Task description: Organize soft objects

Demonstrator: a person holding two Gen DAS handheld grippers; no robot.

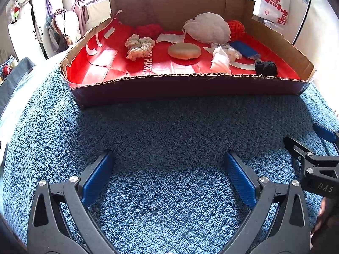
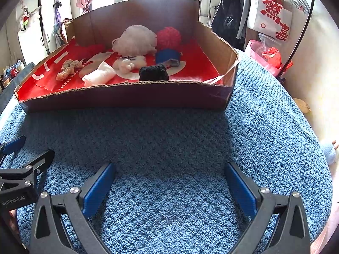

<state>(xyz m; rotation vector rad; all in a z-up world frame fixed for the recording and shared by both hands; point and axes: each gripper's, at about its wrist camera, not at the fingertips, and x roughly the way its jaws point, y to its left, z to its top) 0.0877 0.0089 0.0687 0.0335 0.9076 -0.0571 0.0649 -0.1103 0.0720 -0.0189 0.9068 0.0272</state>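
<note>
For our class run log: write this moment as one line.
left tongs: open, empty | right tongs: open, empty | both over blue terry towel | soft items in red-lined cardboard tray

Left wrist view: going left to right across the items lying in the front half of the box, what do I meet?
Beige crocheted piece → tan round cushion → folded white cloth → black knitted ball, all on the red liner of the cardboard box.
</note>
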